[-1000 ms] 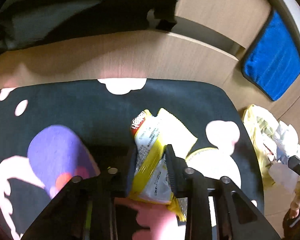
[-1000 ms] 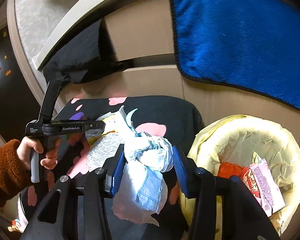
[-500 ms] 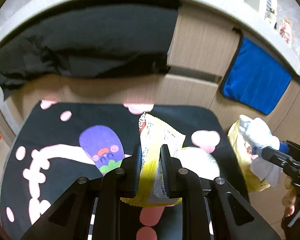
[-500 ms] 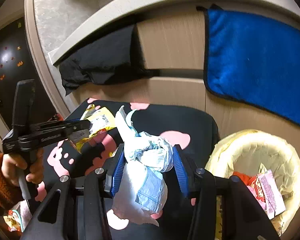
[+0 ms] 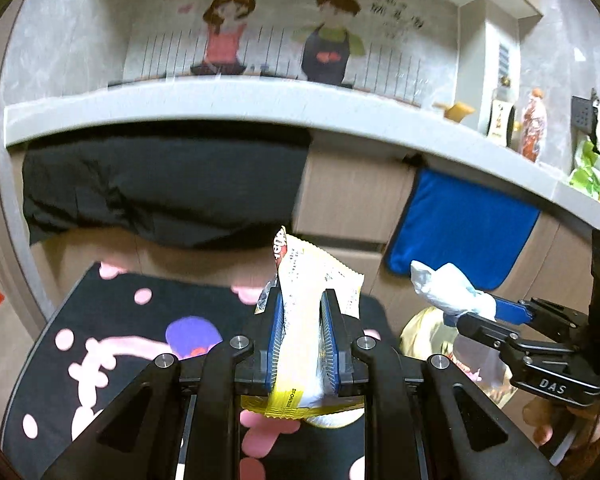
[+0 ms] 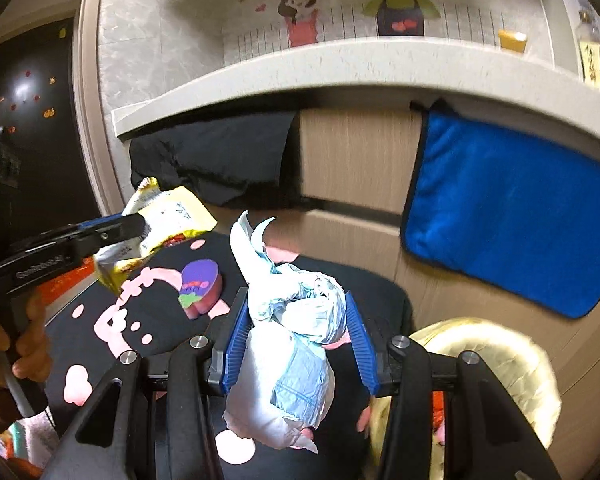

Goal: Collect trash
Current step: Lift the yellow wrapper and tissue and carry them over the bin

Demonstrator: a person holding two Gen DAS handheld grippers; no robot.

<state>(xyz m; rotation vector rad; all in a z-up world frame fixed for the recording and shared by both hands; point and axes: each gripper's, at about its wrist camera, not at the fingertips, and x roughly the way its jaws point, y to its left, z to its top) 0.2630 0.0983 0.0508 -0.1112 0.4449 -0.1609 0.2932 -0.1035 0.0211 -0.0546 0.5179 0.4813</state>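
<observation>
My left gripper [image 5: 303, 312] is shut on a yellow and white snack wrapper [image 5: 306, 280] and holds it up above the black patterned mat [image 5: 120, 320]. It also shows at the left of the right wrist view [image 6: 140, 230], with the wrapper [image 6: 168, 216]. My right gripper [image 6: 296, 320] is shut on a crumpled white and pale blue tissue wad [image 6: 296, 340], seen too in the left wrist view [image 5: 452, 292]. The bin with a yellow liner [image 6: 496, 344] sits low to the right, with red wrappers inside.
A blue towel [image 6: 512, 216] hangs on the wood cabinet front. A black cloth [image 5: 160, 184] hangs under the grey counter [image 5: 220, 100]. Bottles and packets stand on the counter at the right [image 5: 534, 124].
Both grippers have risen and tilted up with their loads; the wall picture and counter are now in view. The bin has dropped lower in both views.
</observation>
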